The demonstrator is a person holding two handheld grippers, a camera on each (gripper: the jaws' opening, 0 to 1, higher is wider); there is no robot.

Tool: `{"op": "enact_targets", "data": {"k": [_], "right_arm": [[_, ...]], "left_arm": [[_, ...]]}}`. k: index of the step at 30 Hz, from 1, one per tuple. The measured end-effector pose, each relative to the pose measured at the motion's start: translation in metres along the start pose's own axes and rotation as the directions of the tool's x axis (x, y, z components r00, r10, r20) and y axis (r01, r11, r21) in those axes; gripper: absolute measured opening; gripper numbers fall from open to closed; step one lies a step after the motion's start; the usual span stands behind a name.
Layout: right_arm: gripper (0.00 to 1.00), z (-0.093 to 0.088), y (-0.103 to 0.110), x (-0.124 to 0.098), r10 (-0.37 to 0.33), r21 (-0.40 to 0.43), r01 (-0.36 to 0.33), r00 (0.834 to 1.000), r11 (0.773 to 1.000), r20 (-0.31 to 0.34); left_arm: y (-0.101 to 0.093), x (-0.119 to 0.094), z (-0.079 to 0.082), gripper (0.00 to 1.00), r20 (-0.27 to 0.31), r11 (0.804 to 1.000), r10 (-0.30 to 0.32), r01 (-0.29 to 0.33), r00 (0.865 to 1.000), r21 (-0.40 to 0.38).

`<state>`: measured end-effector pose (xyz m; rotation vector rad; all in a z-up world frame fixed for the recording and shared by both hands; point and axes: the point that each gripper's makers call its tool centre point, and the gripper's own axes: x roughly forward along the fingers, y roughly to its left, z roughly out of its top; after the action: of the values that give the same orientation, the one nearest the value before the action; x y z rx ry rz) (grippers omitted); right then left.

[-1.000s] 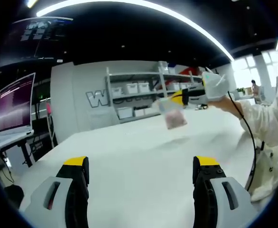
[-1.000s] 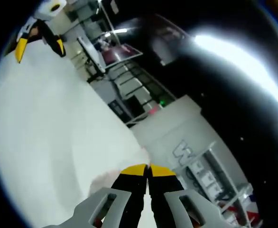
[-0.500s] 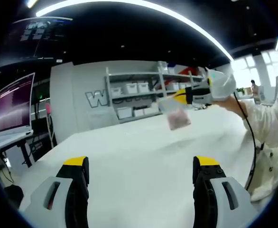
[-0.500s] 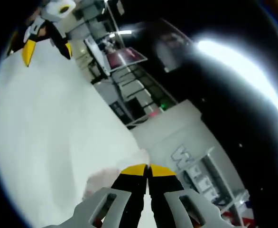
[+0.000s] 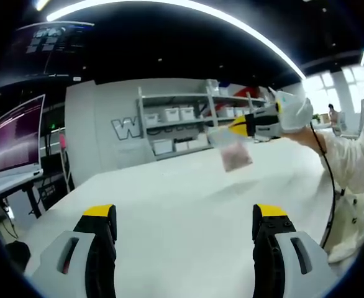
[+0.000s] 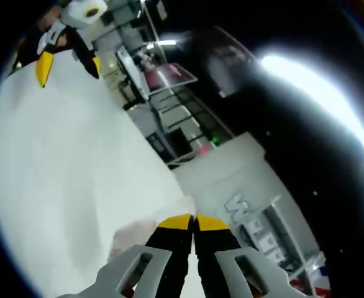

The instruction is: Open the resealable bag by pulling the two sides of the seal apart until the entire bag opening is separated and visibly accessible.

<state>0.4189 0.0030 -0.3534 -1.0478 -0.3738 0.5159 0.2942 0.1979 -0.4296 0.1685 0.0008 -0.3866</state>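
Left gripper view looked across a white worktop (image 5: 188, 205) toward far shelving with white bins (image 5: 182, 121) and a monitor (image 5: 19, 139) at the far left. The left gripper (image 5: 185, 226) sat low and near, its jaws spread wide with nothing between them. Far to the right, the right gripper (image 5: 236, 126) was held up above the worktop by a person's hand, a white sleeve (image 5: 350, 161) trailing behind it. From its yellow tips hung the resealable bag (image 5: 233, 151), a small clear pouch with something pinkish inside, dangling free of the worktop and well apart from the left gripper.

Right gripper view was rolled steeply, so the worktop (image 6: 64, 161) ran up its left side. The right gripper (image 6: 193, 222) had its jaws pressed together, and the bag (image 6: 135, 236) showed as a pale, blurred film just left of the closed tips, pinched at its upper edge. The left gripper (image 6: 67, 62) appeared far off at the upper left, jaws apart.

By my judgement the bag was light, thin and limp, so it would swing and fold rather than resist, and the film looked slippery. The seal still seemed closed, though it was too small to tell for certain. The best hold for the left gripper would be the free lip of the top edge, opposite the side already pinched, close to the seal strip and not on the soft body below.
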Motion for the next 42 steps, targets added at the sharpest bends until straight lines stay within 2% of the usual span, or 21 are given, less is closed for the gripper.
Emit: {"op": "enact_targets", "data": {"k": [26, 42], "right_arm": [[0.0, 0.008, 0.007, -0.012, 0.006, -0.048, -0.005, 1.0, 0.999, 0.008], [0.0, 0.012, 0.011, -0.021, 0.005, -0.049, -0.004, 1.0, 0.999, 0.016]], "left_arm": [[0.001, -0.001, -0.005, 0.9, -0.003, 1.0, 0.003, -0.003, 1.0, -0.01], [-0.001, -0.001, -0.006, 0.9, -0.006, 1.0, 0.0, 0.0, 1.0, -0.011]]}}
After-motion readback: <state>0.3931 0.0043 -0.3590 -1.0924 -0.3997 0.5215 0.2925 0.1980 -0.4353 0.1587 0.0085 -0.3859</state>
